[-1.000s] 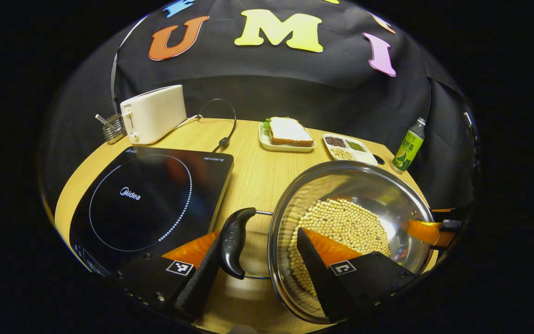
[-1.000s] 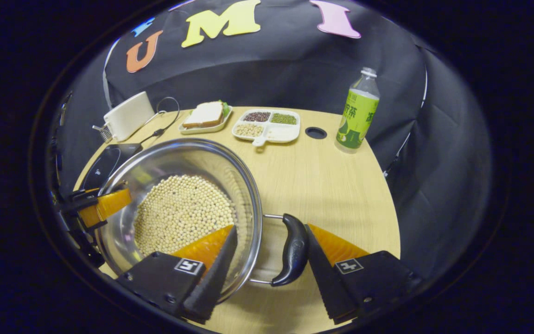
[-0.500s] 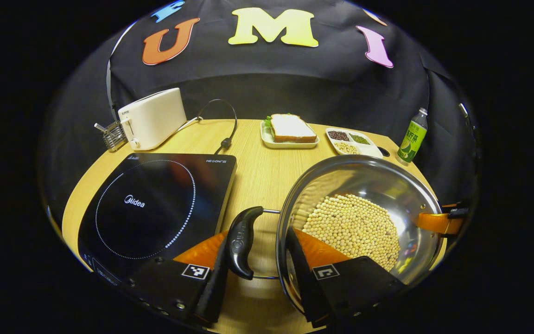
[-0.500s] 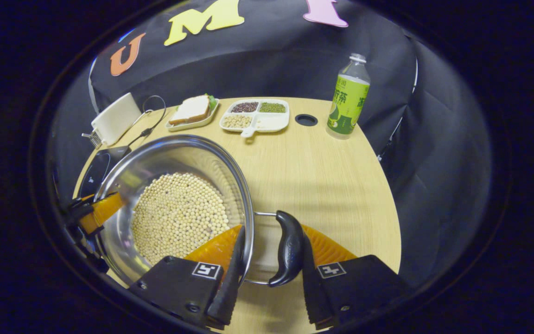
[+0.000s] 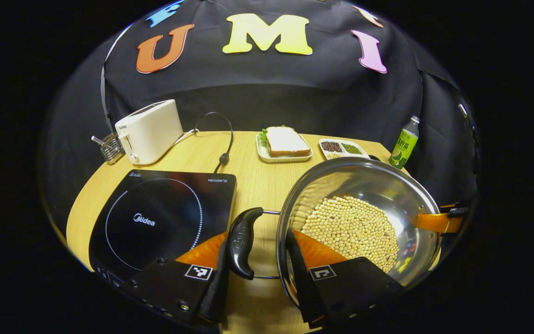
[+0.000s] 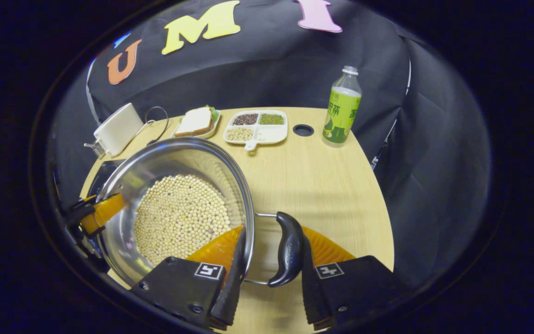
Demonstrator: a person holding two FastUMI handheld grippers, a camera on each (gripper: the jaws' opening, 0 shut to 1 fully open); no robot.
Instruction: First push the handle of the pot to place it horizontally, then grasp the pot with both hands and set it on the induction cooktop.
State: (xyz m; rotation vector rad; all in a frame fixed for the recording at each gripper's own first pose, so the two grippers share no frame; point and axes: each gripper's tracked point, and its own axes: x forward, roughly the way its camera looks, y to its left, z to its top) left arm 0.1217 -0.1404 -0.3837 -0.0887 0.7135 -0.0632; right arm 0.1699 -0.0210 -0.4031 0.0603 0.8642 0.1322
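The steel pot (image 5: 378,185) holds soybeans (image 5: 350,227) and hangs between both grippers, just right of the black induction cooktop (image 5: 165,213). My left gripper (image 5: 256,236) is shut across the pot's left black handle (image 5: 241,241) and rim, one finger outside the handle and the other inside the pot wall. My right gripper (image 6: 271,236) is shut the same way across the right black handle (image 6: 288,248) and the pot (image 6: 174,157) rim. Each view also shows the other gripper's orange finger at the far rim. Both handles lie level.
On the round wooden table (image 5: 257,176), a white toaster (image 5: 149,130) and its cord stand behind the cooktop. A sandwich plate (image 5: 285,144), a divided dish of grains (image 6: 257,127) and a green bottle (image 6: 341,109) line the back edge.
Both grippers closed from open onto the pot's handles and rim. Since then the table and its objects have dropped lower in both views while the pot stays fixed between the fingers.
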